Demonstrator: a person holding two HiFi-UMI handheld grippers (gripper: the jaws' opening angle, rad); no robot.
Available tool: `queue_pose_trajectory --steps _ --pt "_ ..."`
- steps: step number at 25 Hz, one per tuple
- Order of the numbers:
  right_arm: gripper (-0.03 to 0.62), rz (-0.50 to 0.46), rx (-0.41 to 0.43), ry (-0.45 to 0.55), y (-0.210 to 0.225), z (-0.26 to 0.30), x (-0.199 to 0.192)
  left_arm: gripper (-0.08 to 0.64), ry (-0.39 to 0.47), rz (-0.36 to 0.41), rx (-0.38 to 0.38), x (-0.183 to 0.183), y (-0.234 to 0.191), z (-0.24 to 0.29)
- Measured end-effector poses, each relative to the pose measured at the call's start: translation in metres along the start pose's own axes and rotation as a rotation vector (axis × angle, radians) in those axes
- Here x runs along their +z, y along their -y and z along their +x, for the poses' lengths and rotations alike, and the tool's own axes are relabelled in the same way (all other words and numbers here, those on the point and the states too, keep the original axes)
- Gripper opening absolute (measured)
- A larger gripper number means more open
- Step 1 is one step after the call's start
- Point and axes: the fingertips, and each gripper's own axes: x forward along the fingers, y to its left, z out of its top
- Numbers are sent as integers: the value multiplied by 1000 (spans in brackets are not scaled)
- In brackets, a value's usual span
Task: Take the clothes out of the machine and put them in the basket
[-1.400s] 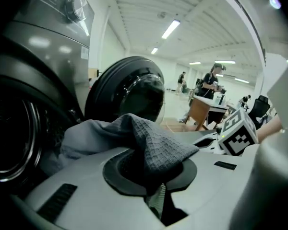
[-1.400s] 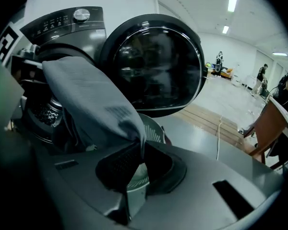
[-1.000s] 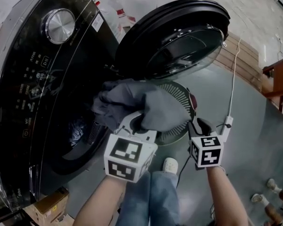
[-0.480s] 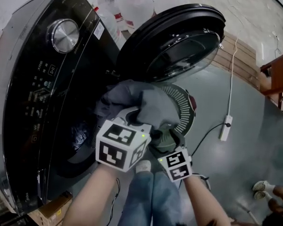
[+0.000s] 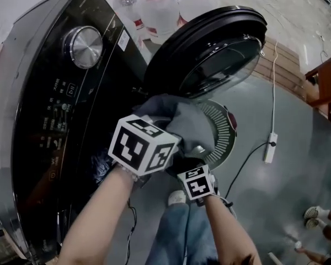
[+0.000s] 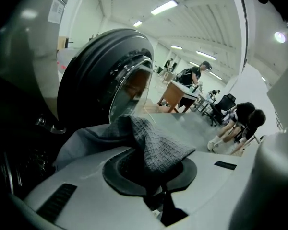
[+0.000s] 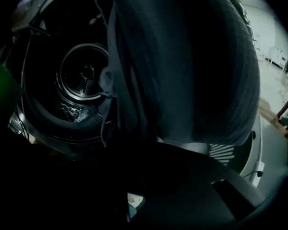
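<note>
We clamp the grey garment (image 5: 190, 123) tight in the left gripper (image 6: 156, 181). Our right gripper (image 5: 185, 163) jaws have just been closing, pinching the same garment.

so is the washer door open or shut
Open: the door stands clear of the washer, with grey cloth pulled out in front of it.

Basket (image 5: 225, 137) partly under cloth (image 5: 182, 123), perhaps half
</note>
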Motion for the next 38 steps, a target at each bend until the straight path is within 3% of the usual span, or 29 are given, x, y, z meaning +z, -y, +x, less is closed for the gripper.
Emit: queue_pose_trajectory --steps 1,4,11,16,21,24,27,30,33,38 --pt "12 17 7 -29 1 1 -5 43 -8 18 -2 -1 -2 0" --pt "9 90 60 -35 5 -7 -10 43 -30 81 17 -9 -11 -1" --pt "9 112 39 54 35 -60 -9 44 -24 94 56 -27 -26 -4" --pt "9 233 -57 215 82 -115 18 44 -46 116 84 -43 -28 4" --pt "9 244 -196 310 130 -155 50 56 -10 67 113 -52 -27 14" --pt "9 270 -239 323 151 -161 58 102 -45 93 137 -63 -28 19" --pt "9 248 -255 306 158 -154 61 203 -81 113 161 -81 -34 21" --pt "9 223 -283 264 162 -144 59 313 -112 79 218 -106 -53 18" --pt "10 225 -270 219 159 -129 52 343 -167 56 280 -136 -70 12" --pt "11 199 -249 143 150 -100 36 396 -295 138 343 -182 -89 14"
